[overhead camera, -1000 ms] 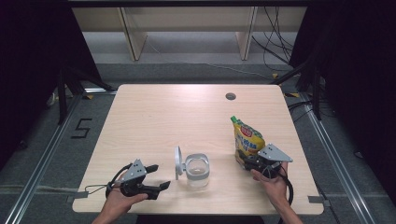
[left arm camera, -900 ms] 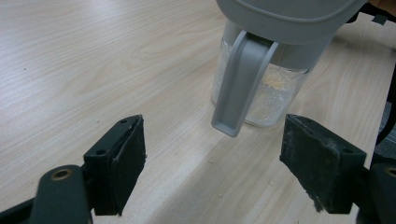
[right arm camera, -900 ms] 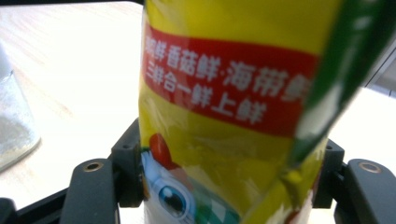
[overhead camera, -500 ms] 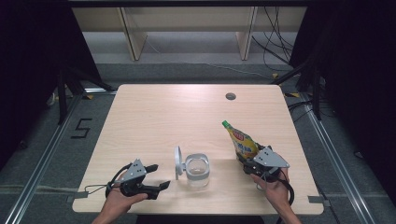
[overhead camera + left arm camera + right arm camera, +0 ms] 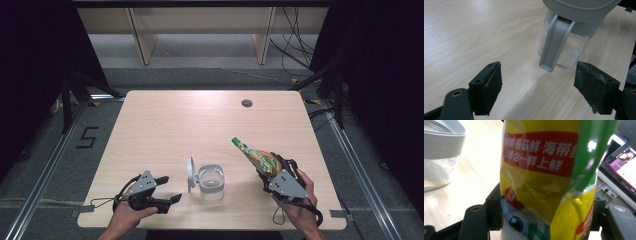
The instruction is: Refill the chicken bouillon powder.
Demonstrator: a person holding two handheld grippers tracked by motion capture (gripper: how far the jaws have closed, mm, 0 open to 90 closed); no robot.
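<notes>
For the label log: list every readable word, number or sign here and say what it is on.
"5": marked on the floor left of the table.
"鲜·香菇鲜·海带鲜": red band on the pouch, top line, both ends cut off or unclear.
"三合一鲜上鲜": same band, second line.
Other pouch print and the monitor text: too blurred.

The table (image 5: 210, 125) is evenly lit from overhead, its surroundings dark. A soft shadow lies between the left gripper's (image 5: 537, 87) fingers. Just beyond the right gripper's fingers (image 5: 495, 207), the pouch (image 5: 544, 182) is blurred, with glare spots.
</notes>
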